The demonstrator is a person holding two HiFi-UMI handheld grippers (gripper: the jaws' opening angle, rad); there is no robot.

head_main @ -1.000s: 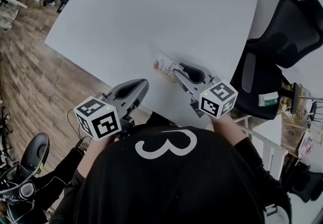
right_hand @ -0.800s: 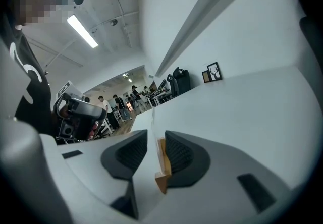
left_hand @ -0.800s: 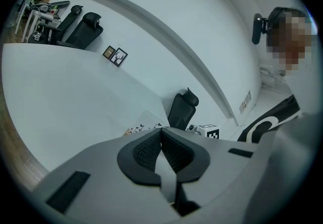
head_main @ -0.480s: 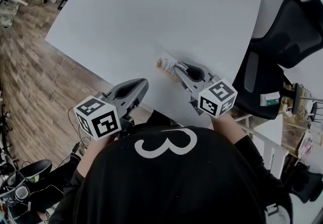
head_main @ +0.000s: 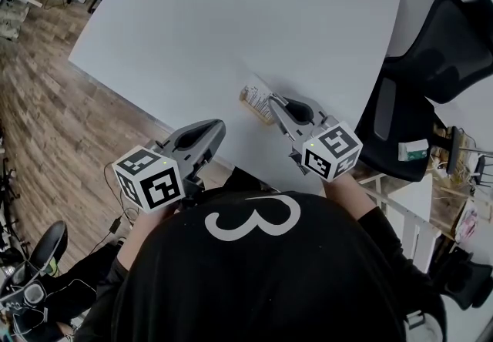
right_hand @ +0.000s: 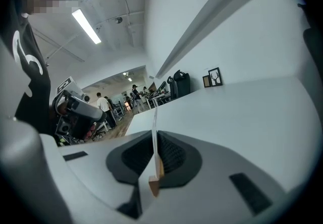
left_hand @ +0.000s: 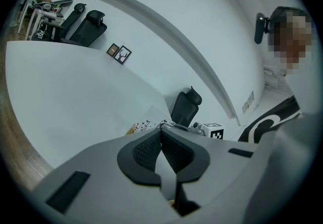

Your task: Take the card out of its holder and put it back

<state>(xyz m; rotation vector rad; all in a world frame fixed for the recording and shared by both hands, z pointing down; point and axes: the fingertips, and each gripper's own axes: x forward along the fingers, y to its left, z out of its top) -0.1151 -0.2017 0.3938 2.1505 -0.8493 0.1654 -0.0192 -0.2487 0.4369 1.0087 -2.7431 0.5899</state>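
Observation:
A white printed card (head_main: 253, 92) stands upright in a small wooden holder (head_main: 250, 108) near the front edge of the white table (head_main: 231, 17). My right gripper (head_main: 269, 105) reaches it from the right. Its jaws have just been closing, and in the right gripper view the pads (right_hand: 166, 155) press on the card (right_hand: 154, 129), seen edge-on, above the holder (right_hand: 155, 180). My left gripper (head_main: 216, 129) hovers at the table's front edge, left of the card and apart from it. Its jaws (left_hand: 161, 136) are shut with nothing between them. The left gripper view shows the card (left_hand: 151, 123) ahead.
A black office chair (head_main: 435, 55) stands right of the table, with a cluttered small white stand (head_main: 420, 179) beside it. Wooden floor (head_main: 42, 109) lies to the left. Two small framed pictures (left_hand: 119, 53) stand at the table's far end.
The right gripper's jaws have come together onto the card. Both grippers have stayed where they were. A shoe on the floor at lower left has shifted.

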